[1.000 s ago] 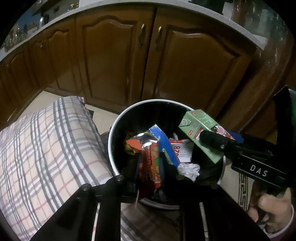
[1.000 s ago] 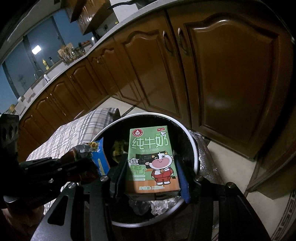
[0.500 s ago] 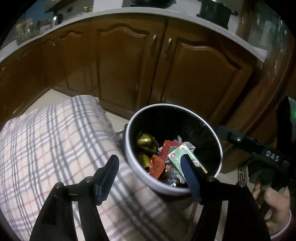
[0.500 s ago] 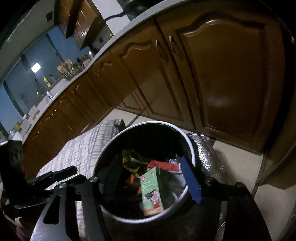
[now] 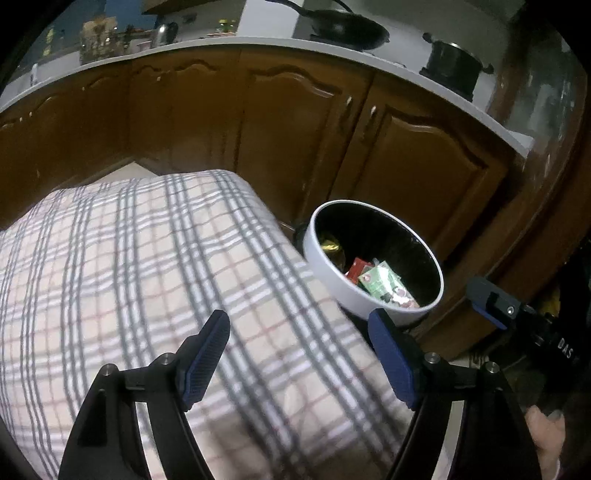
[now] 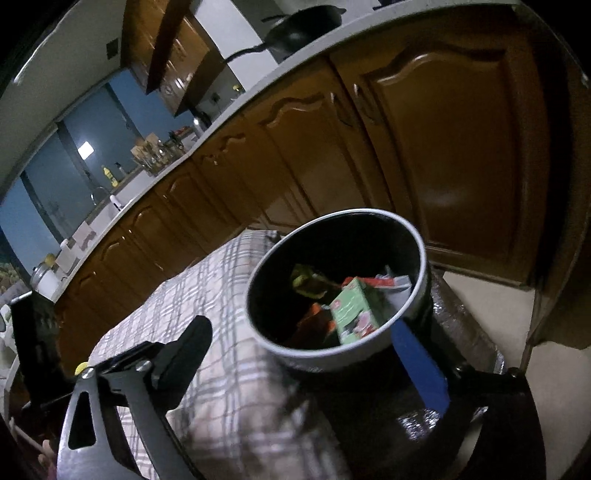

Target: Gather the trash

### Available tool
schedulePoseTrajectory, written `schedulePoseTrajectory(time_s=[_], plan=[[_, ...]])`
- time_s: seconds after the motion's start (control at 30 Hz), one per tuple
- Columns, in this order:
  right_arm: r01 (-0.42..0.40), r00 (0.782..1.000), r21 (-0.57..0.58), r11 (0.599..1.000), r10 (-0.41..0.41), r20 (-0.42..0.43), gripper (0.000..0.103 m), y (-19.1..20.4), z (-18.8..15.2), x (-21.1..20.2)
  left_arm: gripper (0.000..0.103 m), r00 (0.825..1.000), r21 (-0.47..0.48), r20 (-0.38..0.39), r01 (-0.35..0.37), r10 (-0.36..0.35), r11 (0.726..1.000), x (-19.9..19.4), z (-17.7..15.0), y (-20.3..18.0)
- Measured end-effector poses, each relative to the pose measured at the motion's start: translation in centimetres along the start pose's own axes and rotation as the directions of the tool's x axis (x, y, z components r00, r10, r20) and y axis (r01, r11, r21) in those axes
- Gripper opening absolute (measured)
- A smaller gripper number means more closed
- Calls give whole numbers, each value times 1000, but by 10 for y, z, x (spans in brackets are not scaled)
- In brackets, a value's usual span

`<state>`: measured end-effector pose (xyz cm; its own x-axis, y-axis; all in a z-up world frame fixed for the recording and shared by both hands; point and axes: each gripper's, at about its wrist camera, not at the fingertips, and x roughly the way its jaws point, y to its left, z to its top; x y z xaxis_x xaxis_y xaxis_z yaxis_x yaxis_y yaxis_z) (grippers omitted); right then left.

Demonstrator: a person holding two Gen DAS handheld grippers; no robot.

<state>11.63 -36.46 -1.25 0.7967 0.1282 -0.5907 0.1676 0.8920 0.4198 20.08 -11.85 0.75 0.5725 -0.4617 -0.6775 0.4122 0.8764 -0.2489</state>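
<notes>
While both grippers hang above the scene with nothing between their fingers, one round bin (image 5: pixel 334 284) with a pale rim and black inside stands on the floor beside the plaid-covered cushion (image 5: pixel 147 280), in front of the brown cabinet doors (image 5: pixel 417 177). The left gripper (image 5: pixel 299 350) has just been spreading its jaws and now stands released over the plaid cloth, its two blue pads empty. The right gripper (image 6: pixel 306 354) has likewise just been opening and is spread wide on either side of the bin's near rim, touching nothing. Inside the bin lies one green milk carton (image 6: pixel 352 312), tilted against the near wall, with one red packet (image 5: pixel 357 266) and one yellowish wrapper (image 5: pixel 330 245) beside it; further scraps there are too dark to count. Two black pans sit on the white countertop (image 5: pixel 406 64): one wok (image 5: pixel 347 27) and one lidded pot (image 5: pixel 452 64).
</notes>
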Motion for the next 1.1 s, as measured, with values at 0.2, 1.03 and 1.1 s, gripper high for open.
schedulePoseTrajectory(time_s=[0.2, 1.03, 1.1], plan=[[19, 999, -17, 1000, -18, 29, 101, 22, -19, -8, 79, 997, -9, 59, -54, 54, 999, -39, -22, 13], [228, 920, -302, 926, -104, 378, 103, 102, -81, -34, 102, 837, 39, 428, -393, 340, 919, -119, -100, 5], [229, 919, -309, 923, -100, 381, 103, 104, -84, -34, 102, 833, 37, 432, -399, 345, 916, -113, -100, 8]])
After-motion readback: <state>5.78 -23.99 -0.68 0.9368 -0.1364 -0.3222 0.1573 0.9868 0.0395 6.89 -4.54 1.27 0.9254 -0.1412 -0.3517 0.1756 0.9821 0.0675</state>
